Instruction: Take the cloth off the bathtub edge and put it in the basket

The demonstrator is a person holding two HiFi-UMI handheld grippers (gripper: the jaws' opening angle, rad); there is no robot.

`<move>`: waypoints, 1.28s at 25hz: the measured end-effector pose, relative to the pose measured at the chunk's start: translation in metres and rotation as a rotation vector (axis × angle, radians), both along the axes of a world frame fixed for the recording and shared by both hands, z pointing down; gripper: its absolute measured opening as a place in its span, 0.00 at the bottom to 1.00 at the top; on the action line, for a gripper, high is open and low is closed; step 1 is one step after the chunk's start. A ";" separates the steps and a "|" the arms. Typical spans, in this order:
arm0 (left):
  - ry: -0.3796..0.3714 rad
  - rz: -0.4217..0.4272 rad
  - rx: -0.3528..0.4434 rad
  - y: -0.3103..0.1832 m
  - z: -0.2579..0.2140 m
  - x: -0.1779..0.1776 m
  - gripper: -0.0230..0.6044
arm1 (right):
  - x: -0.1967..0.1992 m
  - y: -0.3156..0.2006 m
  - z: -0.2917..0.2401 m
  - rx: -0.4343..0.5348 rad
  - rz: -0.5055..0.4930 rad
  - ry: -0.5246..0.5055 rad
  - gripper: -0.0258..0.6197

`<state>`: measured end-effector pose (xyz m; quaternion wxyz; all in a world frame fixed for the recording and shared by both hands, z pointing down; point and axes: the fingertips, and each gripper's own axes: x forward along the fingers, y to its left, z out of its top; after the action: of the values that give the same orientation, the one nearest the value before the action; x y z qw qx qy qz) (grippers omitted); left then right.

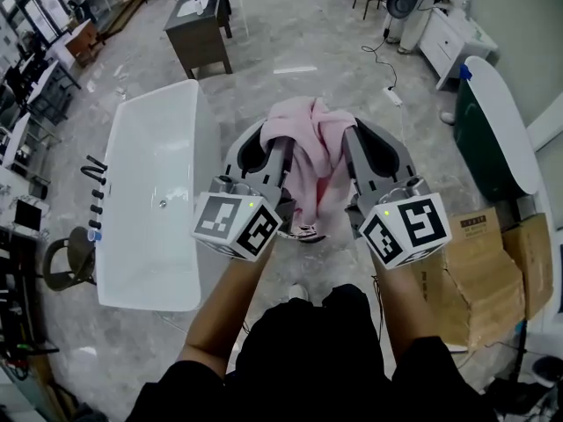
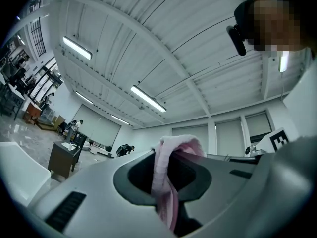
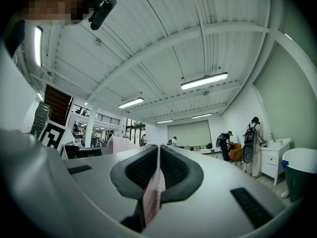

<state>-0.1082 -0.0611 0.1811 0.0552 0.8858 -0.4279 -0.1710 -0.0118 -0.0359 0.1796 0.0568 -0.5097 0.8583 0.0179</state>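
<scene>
A pink cloth (image 1: 308, 143) hangs in the air between my two grippers, bunched on top and drooping down the middle. My left gripper (image 1: 262, 141) is shut on the cloth's left side; in the left gripper view the pink cloth (image 2: 166, 182) is pinched between the dark pads and spills over the tips. My right gripper (image 1: 359, 139) is shut on the right side; in the right gripper view a thin edge of the cloth (image 3: 154, 192) is clamped between the pads. The white bathtub (image 1: 158, 192) lies on the floor to the left. No basket shows in any view.
A dark cabinet with a basin (image 1: 201, 32) stands behind the tub. A second, dark green tub (image 1: 488, 130) lies at the right, with cardboard boxes (image 1: 488, 275) in front of it. A power strip and cable (image 1: 391, 90) lie on the floor ahead. People stand far off in both gripper views.
</scene>
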 end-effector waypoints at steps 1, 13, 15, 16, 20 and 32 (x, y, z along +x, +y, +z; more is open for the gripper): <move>0.000 0.007 -0.002 -0.003 0.001 0.000 0.13 | -0.001 -0.003 0.001 -0.002 0.002 -0.002 0.10; 0.053 -0.015 -0.024 -0.019 0.008 -0.022 0.13 | -0.036 -0.032 0.000 0.023 -0.056 0.050 0.10; 0.053 -0.028 -0.019 -0.020 0.007 -0.023 0.13 | -0.041 -0.035 -0.002 0.032 -0.073 0.059 0.10; 0.051 -0.033 -0.016 -0.020 0.006 -0.023 0.13 | -0.040 -0.036 -0.003 0.035 -0.079 0.059 0.10; 0.049 -0.037 -0.008 -0.024 0.002 -0.024 0.13 | -0.040 -0.042 -0.010 0.039 -0.085 0.048 0.10; 0.045 -0.049 -0.021 -0.046 0.007 -0.020 0.13 | -0.036 -0.066 -0.007 0.022 -0.087 0.039 0.10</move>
<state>-0.1285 -0.1071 0.1881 0.0701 0.8703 -0.4499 -0.1877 -0.0479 -0.1023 0.1724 0.0462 -0.4708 0.8803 0.0348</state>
